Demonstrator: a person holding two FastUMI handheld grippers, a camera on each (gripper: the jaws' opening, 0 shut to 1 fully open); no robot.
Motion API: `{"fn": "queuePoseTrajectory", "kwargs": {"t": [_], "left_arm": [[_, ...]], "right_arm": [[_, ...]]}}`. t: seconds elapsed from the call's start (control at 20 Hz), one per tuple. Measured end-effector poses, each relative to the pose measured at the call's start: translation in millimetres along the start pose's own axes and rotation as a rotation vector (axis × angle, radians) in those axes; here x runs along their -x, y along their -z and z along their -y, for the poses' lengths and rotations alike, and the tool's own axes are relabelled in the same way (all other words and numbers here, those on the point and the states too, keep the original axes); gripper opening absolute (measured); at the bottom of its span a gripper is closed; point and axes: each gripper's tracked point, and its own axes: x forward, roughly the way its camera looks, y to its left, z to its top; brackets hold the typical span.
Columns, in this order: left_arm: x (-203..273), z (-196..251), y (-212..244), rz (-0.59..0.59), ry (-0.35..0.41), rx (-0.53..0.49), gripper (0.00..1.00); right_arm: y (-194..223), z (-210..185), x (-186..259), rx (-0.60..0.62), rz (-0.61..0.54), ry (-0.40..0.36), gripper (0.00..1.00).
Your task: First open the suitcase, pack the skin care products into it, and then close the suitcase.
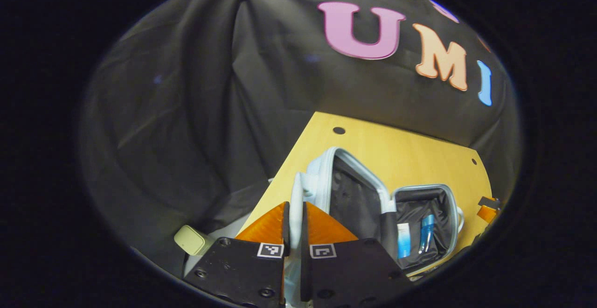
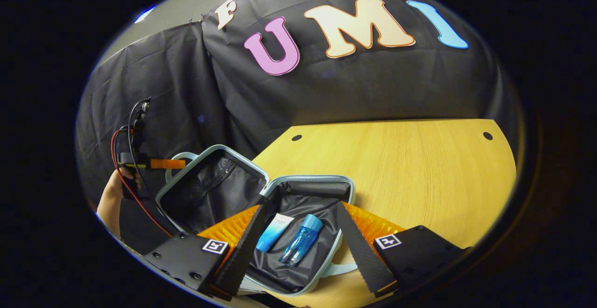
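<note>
Tabletop (image 2: 419,172): a pale wooden top carries the open suitcase; the rest of it in the right gripper view is bare wood.
Suitcase (image 2: 308,184): one small light-blue hard case, lying open. One half lies flat on the tabletop; the other half, the lid (image 2: 210,191), stands tilted up beside it, its dark zipped lining facing the flat half.
Skin care products: two, both lying in the flat half, side by side. One is a tube (image 2: 274,233) that shades from white to blue, the other a clear blue bottle (image 2: 301,240).
How far along: I judge the opening and the packing done for these two items; the case is not closed, so closing is what remains.
My left gripper (image 1: 295,224): my jaws are narrow, pinched on the lid's pale rim (image 1: 296,196), which passes between them.
My right gripper (image 2: 298,247): my jaws are wide apart and hold nothing; they hover over the flat half, one finger on either side of the two products.
Other object: one small pale green box (image 1: 192,239) sits off the tabletop's edge; I cannot tell what it is.
</note>
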Motion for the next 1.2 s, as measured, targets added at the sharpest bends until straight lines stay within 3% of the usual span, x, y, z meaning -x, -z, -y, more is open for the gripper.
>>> {"fn": "queuePoseTrajectory", "kwargs": {"t": [0.15, 0.35, 0.6, 0.75, 0.8, 0.85, 0.95, 1.2], "left_arm": [[27, 49, -22, 0.061, 0.023, -0.081, 0.06], [48, 111, -40, 0.105, 0.084, -0.107, 0.06], [62, 207, -51, 0.141, 0.279, -0.074, 0.07], [62, 264, -43, 0.129, 0.386, -0.049, 0.09], [63, 282, -42, 0.135, 0.426, -0.044, 0.09], [62, 303, -37, 0.115, 0.464, -0.035, 0.09], [57, 338, -21, 0.072, 0.527, -0.019, 0.10], [44, 394, 14, -0.006, 0.555, -0.072, 0.10]], "right_arm": [[-6, 16, 14, 0.008, -0.001, -0.025, 0.98], [-15, 39, 37, -0.002, 0.015, -0.043, 0.98], [-24, 69, 63, -0.006, 0.035, -0.031, 0.98], [-27, 88, 78, -0.015, 0.047, -0.011, 0.98], [-28, 95, 83, -0.015, 0.051, -0.002, 0.93], [-29, 102, 88, -0.016, 0.055, 0.007, 0.98], [-29, 115, 98, -0.025, 0.057, 0.026, 0.98], [-32, 151, 129, -0.043, 0.089, 0.073, 0.98]]}}
